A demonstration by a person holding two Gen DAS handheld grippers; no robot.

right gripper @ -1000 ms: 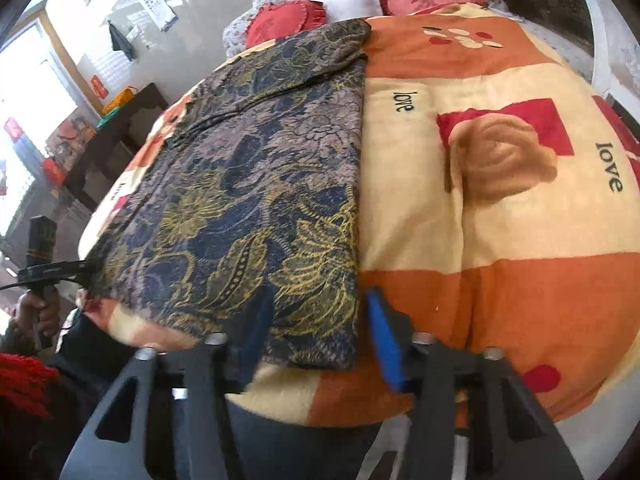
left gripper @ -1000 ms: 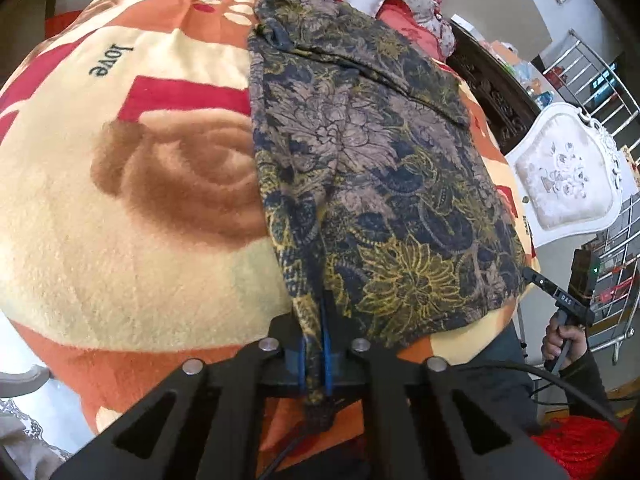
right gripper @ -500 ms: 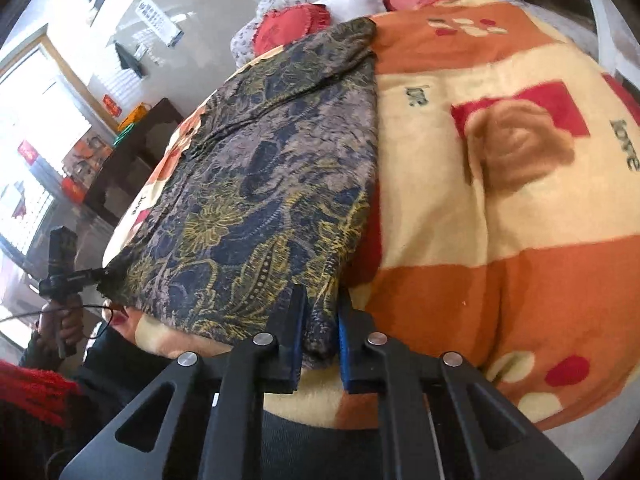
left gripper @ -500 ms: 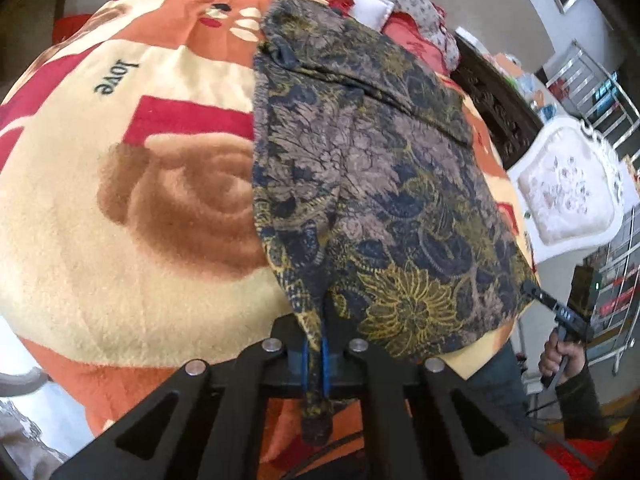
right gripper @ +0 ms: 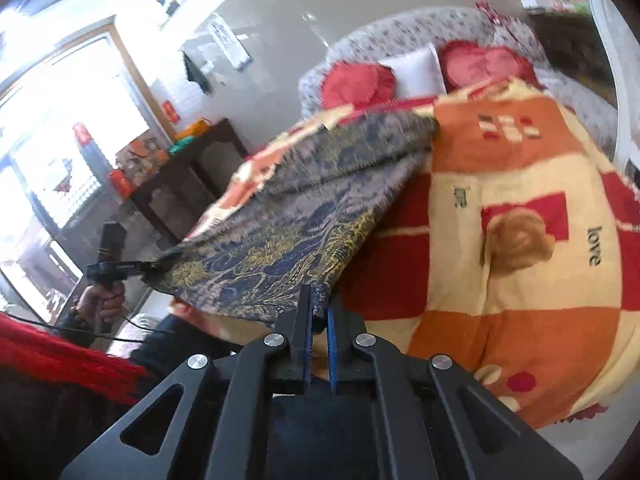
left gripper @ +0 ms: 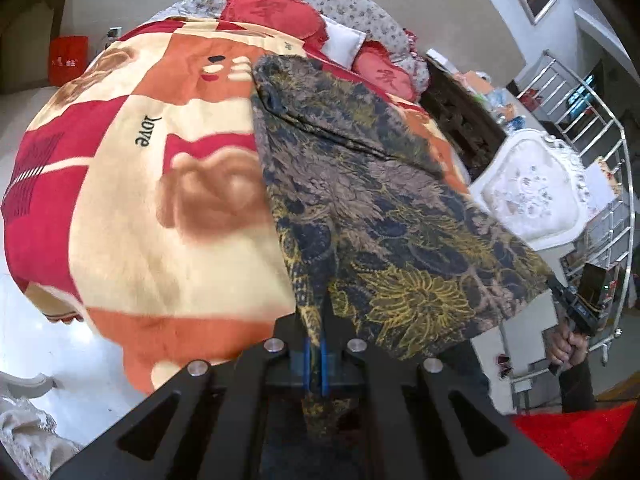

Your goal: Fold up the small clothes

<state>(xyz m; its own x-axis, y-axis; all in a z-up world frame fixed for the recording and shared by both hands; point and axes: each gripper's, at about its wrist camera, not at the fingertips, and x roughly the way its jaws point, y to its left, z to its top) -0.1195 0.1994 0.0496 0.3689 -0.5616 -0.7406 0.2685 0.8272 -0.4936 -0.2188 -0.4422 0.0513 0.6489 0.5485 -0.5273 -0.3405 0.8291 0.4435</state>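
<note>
A dark blue garment with a gold and grey floral print (left gripper: 384,216) lies lengthwise on an orange, cream and red bed blanket (left gripper: 160,208). Its near end is lifted off the bed. My left gripper (left gripper: 315,354) is shut on the garment's near left corner. My right gripper (right gripper: 318,320) is shut on the near right corner of the same garment (right gripper: 304,224). The right gripper also shows at the right edge of the left wrist view (left gripper: 560,290), and the left gripper shows at the left of the right wrist view (right gripper: 160,264). The hem hangs stretched between them.
Red cushions (left gripper: 272,12) and a white pillow (left gripper: 344,40) lie at the bed's head. A dark wooden cabinet (left gripper: 460,120) and a white padded chair (left gripper: 536,196) stand beside the bed. A metal rack (left gripper: 600,128) stands behind the chair.
My right gripper has shut on the garment's near corner. Both grippers have risen, lifting the near hem off the blanket.
</note>
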